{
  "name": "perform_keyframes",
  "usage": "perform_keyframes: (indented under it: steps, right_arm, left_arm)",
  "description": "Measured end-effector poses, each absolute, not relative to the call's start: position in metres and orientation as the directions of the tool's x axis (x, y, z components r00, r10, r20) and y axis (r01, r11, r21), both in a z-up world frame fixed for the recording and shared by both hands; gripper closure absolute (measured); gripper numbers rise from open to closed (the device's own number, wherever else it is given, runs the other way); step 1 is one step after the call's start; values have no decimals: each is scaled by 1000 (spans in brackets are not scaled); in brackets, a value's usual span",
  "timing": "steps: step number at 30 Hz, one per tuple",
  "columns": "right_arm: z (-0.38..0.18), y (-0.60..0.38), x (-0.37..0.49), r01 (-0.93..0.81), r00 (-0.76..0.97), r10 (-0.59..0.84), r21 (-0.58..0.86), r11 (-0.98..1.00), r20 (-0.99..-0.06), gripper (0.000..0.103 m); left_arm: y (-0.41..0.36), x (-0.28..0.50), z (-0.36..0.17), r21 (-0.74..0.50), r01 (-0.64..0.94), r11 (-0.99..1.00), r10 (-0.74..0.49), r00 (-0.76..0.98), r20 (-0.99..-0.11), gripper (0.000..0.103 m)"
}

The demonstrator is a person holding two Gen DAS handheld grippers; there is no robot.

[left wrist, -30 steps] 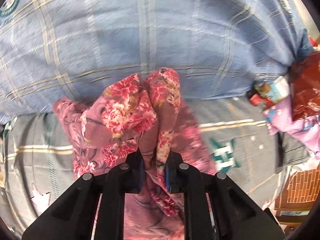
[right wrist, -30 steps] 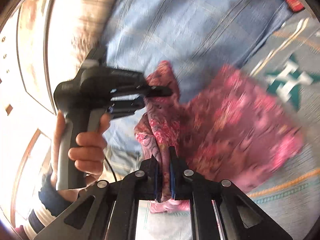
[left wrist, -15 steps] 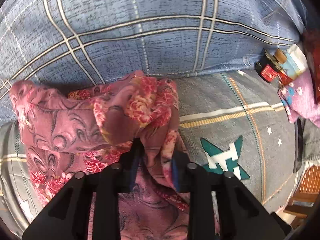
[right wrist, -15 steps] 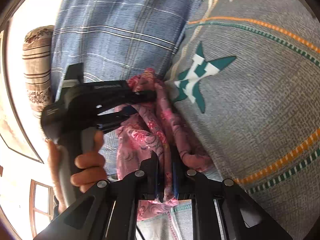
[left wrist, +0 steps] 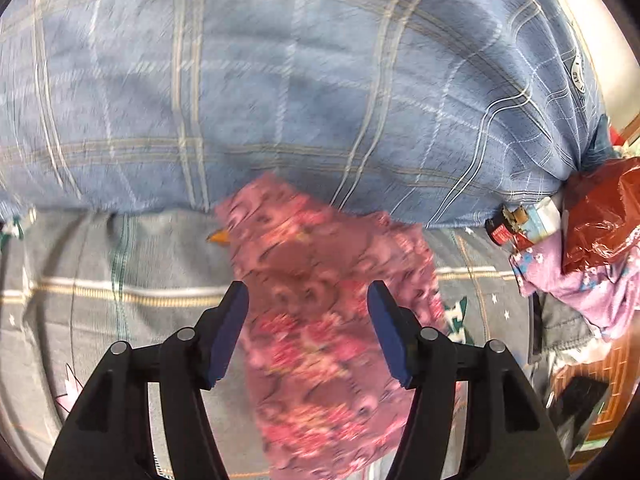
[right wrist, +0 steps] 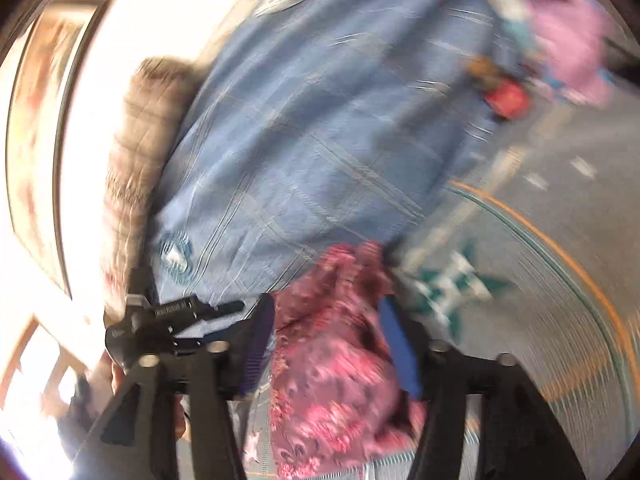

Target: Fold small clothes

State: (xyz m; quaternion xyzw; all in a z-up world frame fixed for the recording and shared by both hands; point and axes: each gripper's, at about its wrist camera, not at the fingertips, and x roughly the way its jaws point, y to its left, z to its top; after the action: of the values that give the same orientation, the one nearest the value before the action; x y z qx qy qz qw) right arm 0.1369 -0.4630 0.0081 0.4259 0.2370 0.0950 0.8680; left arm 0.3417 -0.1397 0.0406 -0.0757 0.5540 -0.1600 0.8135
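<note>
Left gripper [left wrist: 308, 300] and right gripper [right wrist: 326, 312] both have jaws opening, clear of the pink floral garment [left wrist: 320, 320] lying on the grey bedsheet [left wrist: 120, 280]

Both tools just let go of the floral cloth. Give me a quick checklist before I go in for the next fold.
1. Left tool free of cloth: ok, jaws opening, pads clear of it.
2. Right tool free of cloth: ok, jaws opening; fabric sits between them unpinched.
3. Pink floral garment resting on the grey bedsheet: ok.
4. Garment lying flat, edges aligned: cannot tell, pictures blurred.
5. Far edge clear of the blue plaid pillow: not ok, it reaches the pillow.
</note>
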Motion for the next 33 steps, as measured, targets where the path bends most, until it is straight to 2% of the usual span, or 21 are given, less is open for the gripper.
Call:
perform_keyframes:
  steps: [5,9,11,12,13,16,20,24,26,30,32,33]
  right_arm:
    - [7,-442,237,2,718,491,707,707,-493,40]
    - [-16,-423,298,66,587,399,533,844,-704,40]
    - [-21,-414,317,48,569,373,482,875,-733,41]
    - [-24,-411,326,30,549,392,486,873,-738,54]
    - [-23,-410,331,10,548,419,506,862,-724,95]
    - [-15,-415,343,0,597,431,537,843,-676,93]
    - [-42,-426,356,112,575,372,520,847,-729,93]
    - [-72,-432,363,196,532,348,512,836,-772,89]
    - [-67,-430,361,177,533,360,517,837,-765,81]
    - [-35,-435,327,97,577,399,545,833,-712,79]
    - [-28,-445,302,76,589,434,582,810,-682,69]
    - [-28,-451,290,71,591,453,603,795,-668,61]
  left_arm:
    - [-139,337,0,-282,205,937,-335,302,-893,42]
    - [-149,349,-30,-274,218,937,-329,284,-900,42]
    - [-154,359,-37,-253,211,944,-308,291,-906,43]
    - [-155,365,-35,-259,199,945,-311,309,-899,43]
    - [-154,370,-33,-277,181,944,-324,332,-886,43]
    - [-150,387,-32,-320,113,941,-339,359,-870,43]
    - [-152,410,-63,-343,46,938,-343,265,-901,43]
    - [-146,413,-80,-408,-9,913,-395,225,-890,41]
    - [-135,407,-74,-463,-32,886,-446,222,-867,43]
    - [-113,372,-50,-453,32,891,-445,254,-858,43]
    - [-102,348,-43,-472,74,879,-474,245,-845,43]
    - [-100,334,-42,-494,88,865,-500,233,-834,42]
